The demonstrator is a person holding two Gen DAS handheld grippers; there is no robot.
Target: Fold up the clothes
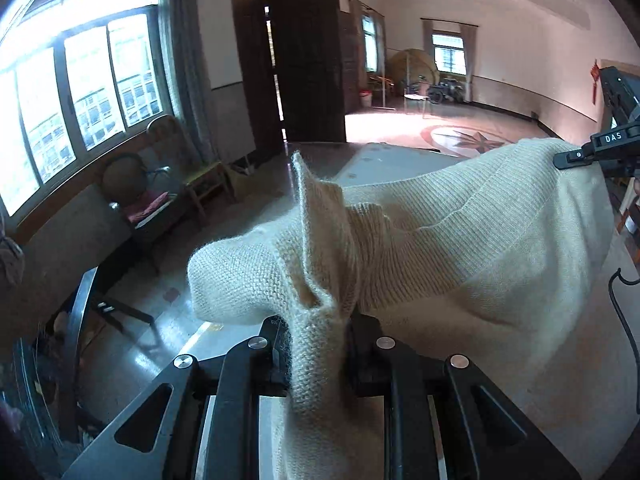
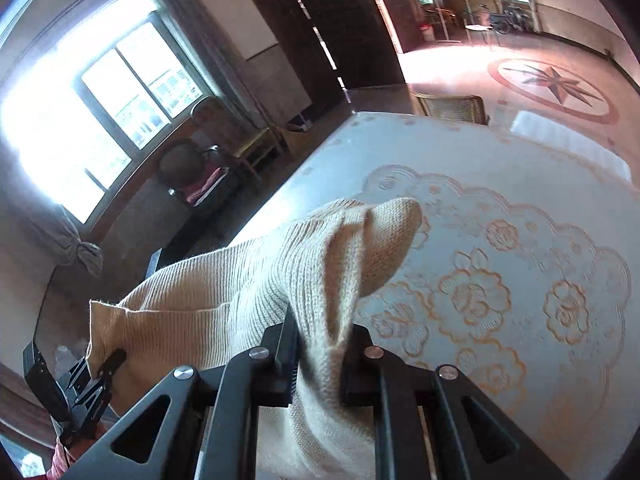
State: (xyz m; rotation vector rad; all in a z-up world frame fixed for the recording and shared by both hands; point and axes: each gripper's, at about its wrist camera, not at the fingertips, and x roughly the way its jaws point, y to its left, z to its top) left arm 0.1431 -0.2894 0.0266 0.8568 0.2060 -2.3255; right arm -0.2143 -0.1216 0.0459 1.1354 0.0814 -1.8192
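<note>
A cream knitted sweater point(image 1: 460, 232) hangs stretched in the air between both grippers, above the table. My left gripper point(image 1: 316, 336) is shut on one bunched corner of it, and a flap of knit sticks up past the fingers. In the right wrist view my right gripper point(image 2: 320, 344) is shut on the other corner of the sweater point(image 2: 224, 292). The right gripper point(image 1: 576, 158) shows at the right edge of the left wrist view, pinching the ribbed edge. The left gripper point(image 2: 106, 364) appears low on the left of the right wrist view, clamped on the fabric.
A table with a white, floral-patterned cloth point(image 2: 500, 240) lies below the sweater. Chairs point(image 1: 140, 200) stand under the windows on the left. A dark wooden door point(image 1: 308, 64) and an open floor with a star inlay point(image 1: 472, 140) lie beyond. A black cable point(image 1: 624, 320) hangs at the right.
</note>
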